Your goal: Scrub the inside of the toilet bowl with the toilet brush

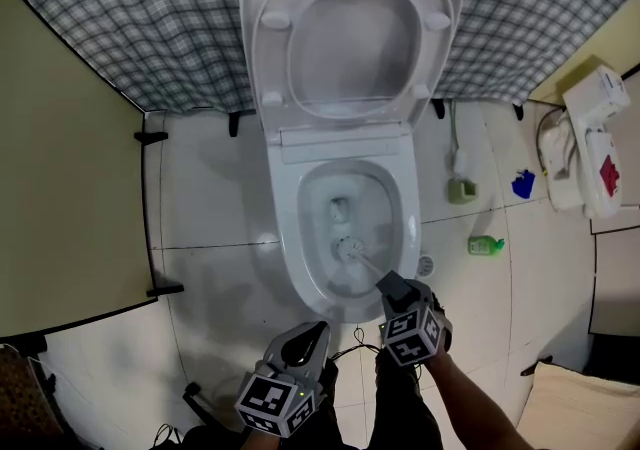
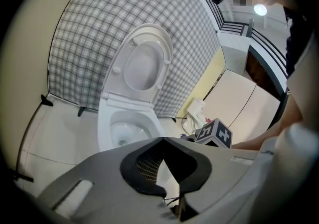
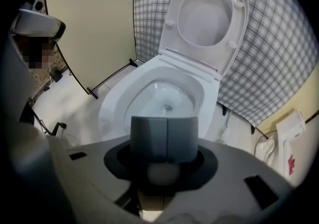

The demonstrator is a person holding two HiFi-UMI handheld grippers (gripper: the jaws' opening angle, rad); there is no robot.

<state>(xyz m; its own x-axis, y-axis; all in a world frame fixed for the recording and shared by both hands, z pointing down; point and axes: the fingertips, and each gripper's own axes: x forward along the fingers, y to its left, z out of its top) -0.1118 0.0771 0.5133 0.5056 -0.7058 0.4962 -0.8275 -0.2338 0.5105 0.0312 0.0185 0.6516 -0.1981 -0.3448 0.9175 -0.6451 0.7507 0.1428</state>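
Note:
The white toilet bowl stands with lid and seat raised against the checked wall. A toilet brush head rests inside the bowl just below the outlet, and its thin handle slants back to a dark grey grip. My right gripper is shut on that grip at the bowl's near right rim. In the right gripper view the grip blocks the brush head, with the bowl beyond. My left gripper hovers shut and empty at the bowl's near rim; its tips meet, with the bowl ahead.
A green bottle, a blue item and a small bottle lie on the tiled floor right of the toilet. A white device with cables sits at the far right. A beige partition bounds the left.

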